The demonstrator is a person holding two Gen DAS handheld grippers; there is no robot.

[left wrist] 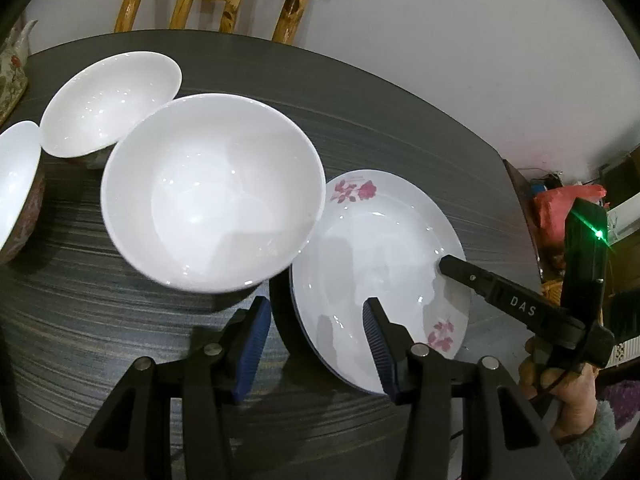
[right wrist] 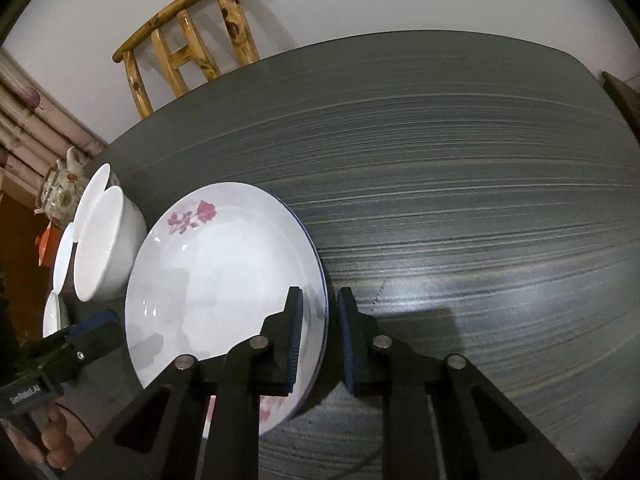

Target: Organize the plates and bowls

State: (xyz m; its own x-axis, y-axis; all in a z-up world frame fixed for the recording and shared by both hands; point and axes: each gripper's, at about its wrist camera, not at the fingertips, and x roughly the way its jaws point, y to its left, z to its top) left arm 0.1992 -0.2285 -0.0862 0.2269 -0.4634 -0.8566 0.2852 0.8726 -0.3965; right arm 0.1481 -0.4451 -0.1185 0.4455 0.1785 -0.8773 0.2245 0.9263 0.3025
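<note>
A white plate with pink flowers (left wrist: 380, 256) lies on top of another plate on the dark table; it also shows in the right wrist view (right wrist: 216, 276). My left gripper (left wrist: 316, 332) is open, its fingers on either side of the plates' near-left rim. My right gripper (right wrist: 320, 320) is open, with its fingers straddling the plates' right rim; it also shows in the left wrist view (left wrist: 452, 264). A large white bowl (left wrist: 212, 196) stands left of the plates, touching or nearly touching them. Two more bowls (left wrist: 110, 100) (left wrist: 16, 184) stand further left.
The dark striped table (right wrist: 460, 200) stretches to the right of the plates. A wooden chair (right wrist: 188, 36) stands behind the table. A flowered teapot (right wrist: 60, 192) sits at the table's left edge. Clutter and a red bag (left wrist: 560, 208) lie beyond the table's right side.
</note>
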